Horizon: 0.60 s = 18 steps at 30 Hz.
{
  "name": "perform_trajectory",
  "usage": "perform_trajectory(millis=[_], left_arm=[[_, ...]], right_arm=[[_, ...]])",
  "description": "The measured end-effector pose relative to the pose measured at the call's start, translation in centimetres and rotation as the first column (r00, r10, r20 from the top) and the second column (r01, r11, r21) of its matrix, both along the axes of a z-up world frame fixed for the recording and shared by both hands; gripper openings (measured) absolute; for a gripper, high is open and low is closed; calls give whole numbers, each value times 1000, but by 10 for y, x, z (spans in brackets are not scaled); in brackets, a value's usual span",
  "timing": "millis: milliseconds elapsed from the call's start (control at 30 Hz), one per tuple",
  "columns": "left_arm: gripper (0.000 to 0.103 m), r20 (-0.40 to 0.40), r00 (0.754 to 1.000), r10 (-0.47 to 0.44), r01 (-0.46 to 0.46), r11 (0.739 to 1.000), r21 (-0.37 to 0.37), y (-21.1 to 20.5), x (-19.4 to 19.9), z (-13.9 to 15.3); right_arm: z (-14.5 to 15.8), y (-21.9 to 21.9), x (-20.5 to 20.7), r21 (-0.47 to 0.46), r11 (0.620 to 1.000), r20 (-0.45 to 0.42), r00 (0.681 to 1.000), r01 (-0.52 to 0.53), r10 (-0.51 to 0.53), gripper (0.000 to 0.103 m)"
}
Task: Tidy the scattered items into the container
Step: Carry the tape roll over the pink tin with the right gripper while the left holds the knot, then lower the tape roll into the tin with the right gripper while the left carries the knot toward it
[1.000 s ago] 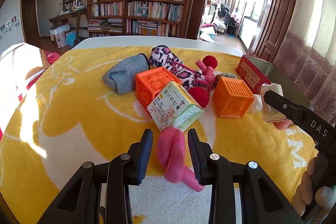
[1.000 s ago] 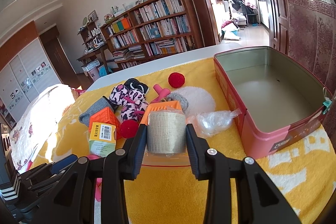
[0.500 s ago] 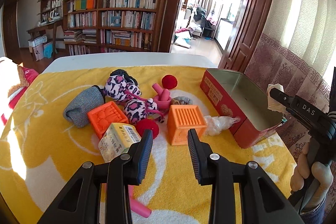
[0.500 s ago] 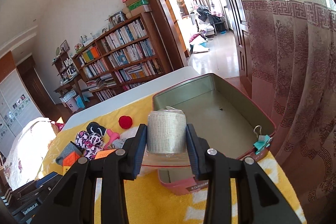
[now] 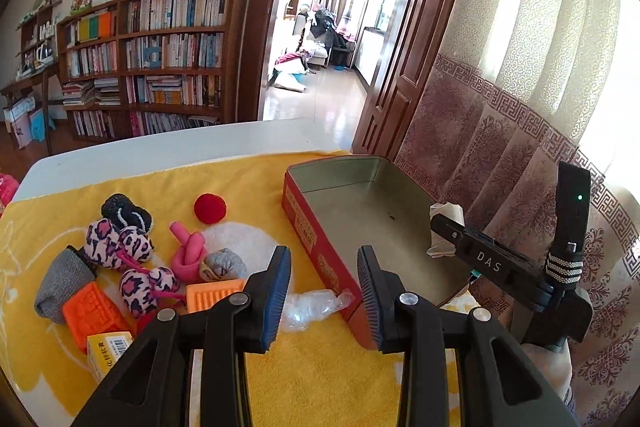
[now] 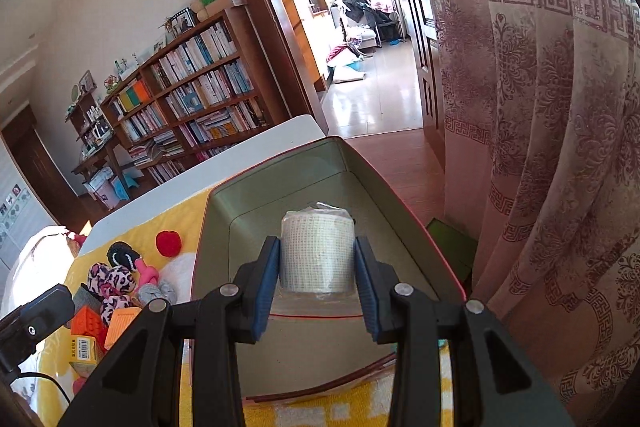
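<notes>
Right wrist: right hand-held gripper [image 6: 316, 277] grasps gauze roll [image 6: 317, 251] over tin [image 6: 212, 227]

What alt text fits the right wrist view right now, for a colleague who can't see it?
The right gripper holds a white gauze roll in a clear bag between its jaws above the open, empty red tin. To the left, toys lie scattered on the yellow towel, among them a red pompom; a patterned curtain hangs to the right.

Bright daylight; sharp; fisheye-warped edges
</notes>
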State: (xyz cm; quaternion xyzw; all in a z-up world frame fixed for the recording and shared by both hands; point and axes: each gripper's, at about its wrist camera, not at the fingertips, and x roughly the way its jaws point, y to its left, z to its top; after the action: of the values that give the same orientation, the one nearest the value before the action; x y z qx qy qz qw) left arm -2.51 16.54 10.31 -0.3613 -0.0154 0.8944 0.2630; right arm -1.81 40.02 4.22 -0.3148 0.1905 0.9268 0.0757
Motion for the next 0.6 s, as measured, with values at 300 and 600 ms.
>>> perform_trajectory(millis=[300, 600], left_arm=[[37, 46, 999, -28, 27, 1000, 12, 16, -22, -6], [51, 72, 985, 155, -153, 988, -36, -83, 10, -17]], right_arm=[[1, 3, 3, -7, 1000, -23, 1000, -4, 4, 41], [4, -11, 8, -40, 994, -74, 993, -99, 95, 41]])
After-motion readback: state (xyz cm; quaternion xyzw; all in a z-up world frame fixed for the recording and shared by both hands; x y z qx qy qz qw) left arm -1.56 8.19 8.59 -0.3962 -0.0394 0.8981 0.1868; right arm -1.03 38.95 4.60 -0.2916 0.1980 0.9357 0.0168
